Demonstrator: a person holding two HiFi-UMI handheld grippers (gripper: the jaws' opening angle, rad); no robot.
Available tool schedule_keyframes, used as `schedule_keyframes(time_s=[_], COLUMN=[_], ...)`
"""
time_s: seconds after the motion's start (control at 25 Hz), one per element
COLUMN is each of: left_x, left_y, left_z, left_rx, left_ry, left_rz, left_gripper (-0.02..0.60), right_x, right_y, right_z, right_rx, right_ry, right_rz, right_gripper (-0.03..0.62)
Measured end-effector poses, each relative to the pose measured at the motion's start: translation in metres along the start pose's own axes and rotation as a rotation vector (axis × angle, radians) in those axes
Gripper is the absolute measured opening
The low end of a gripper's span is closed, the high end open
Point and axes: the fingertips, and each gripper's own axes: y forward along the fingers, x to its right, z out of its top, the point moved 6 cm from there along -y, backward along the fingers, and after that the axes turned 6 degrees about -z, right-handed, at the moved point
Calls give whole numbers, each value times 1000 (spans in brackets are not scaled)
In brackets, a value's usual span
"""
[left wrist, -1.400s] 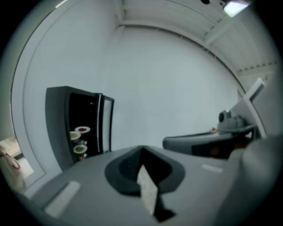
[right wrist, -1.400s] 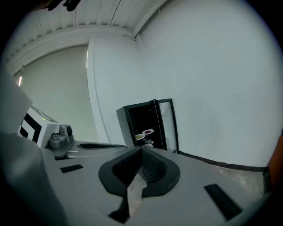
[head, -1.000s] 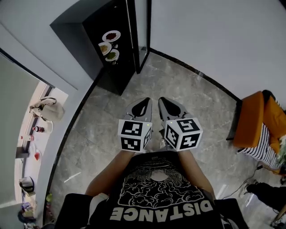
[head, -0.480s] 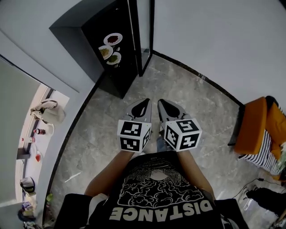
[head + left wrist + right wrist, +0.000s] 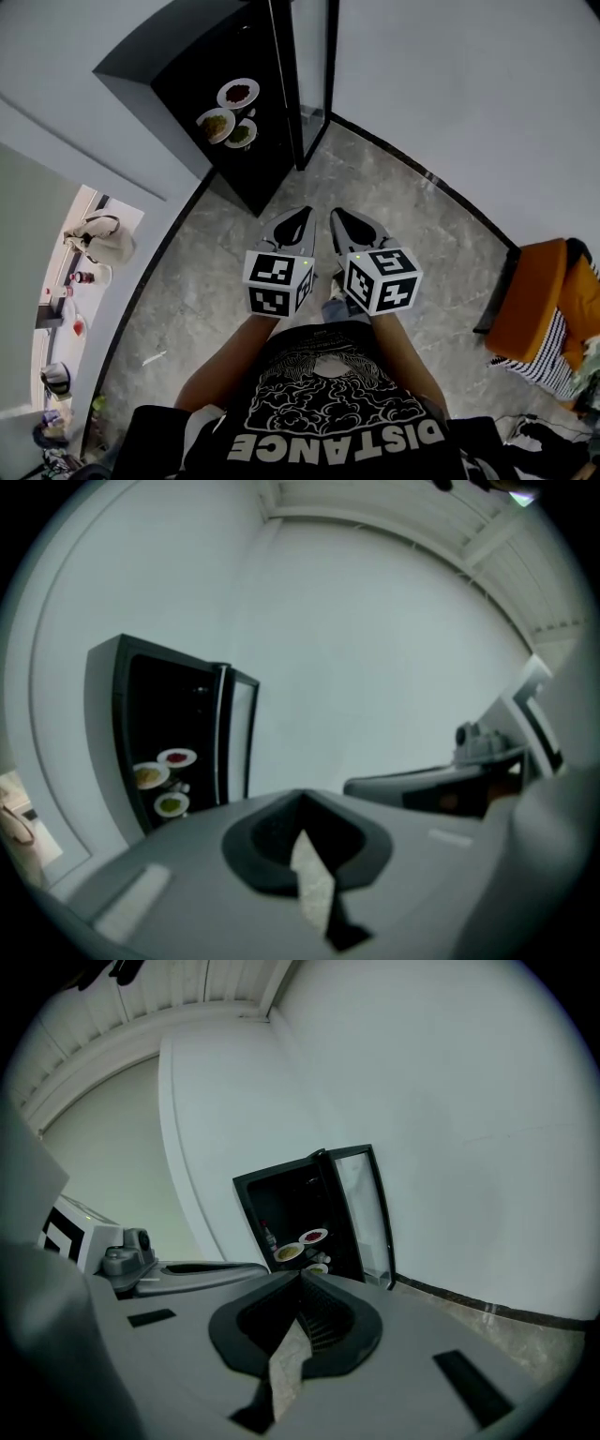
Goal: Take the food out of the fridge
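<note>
A black fridge (image 5: 216, 75) stands open against the wall ahead. On its shelf sit three white plates: red food (image 5: 238, 93), yellow food (image 5: 216, 124) and green food (image 5: 242, 134). The plates also show small in the left gripper view, with the yellow plate (image 5: 150, 776) nearest, and in the right gripper view around the red plate (image 5: 313, 1236). My left gripper (image 5: 306, 212) and right gripper (image 5: 335, 213) are side by side over the floor, short of the fridge, both pointing at it. Both are shut and hold nothing.
The fridge's glass door (image 5: 314, 75) is swung open on the right of the plates. A dark bottle (image 5: 270, 1237) stands behind the plates. An orange chair (image 5: 534, 281) is at the right, and a pale bag (image 5: 98, 234) lies beyond a doorway at the left.
Both grippers have moved together across the floor towards the fridge, which now looks nearer and larger. The jaws stayed shut.
</note>
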Motion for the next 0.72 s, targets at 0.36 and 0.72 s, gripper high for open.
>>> schedule_keyframes(time_s=[0.36,0.72], left_x=[-6,-20], left_y=[82,121], left_z=[30,49], left_rx=[-35,-20], left_ry=[-10,-33], left_rz=[49,165], left_gripper=[2,2], right_x=[69,104], right_y=[47,85], right_z=[38,65], right_rx=[-31,-55], right_ry=[27,29], right_rz=[60,160], right_gripper=[2,2])
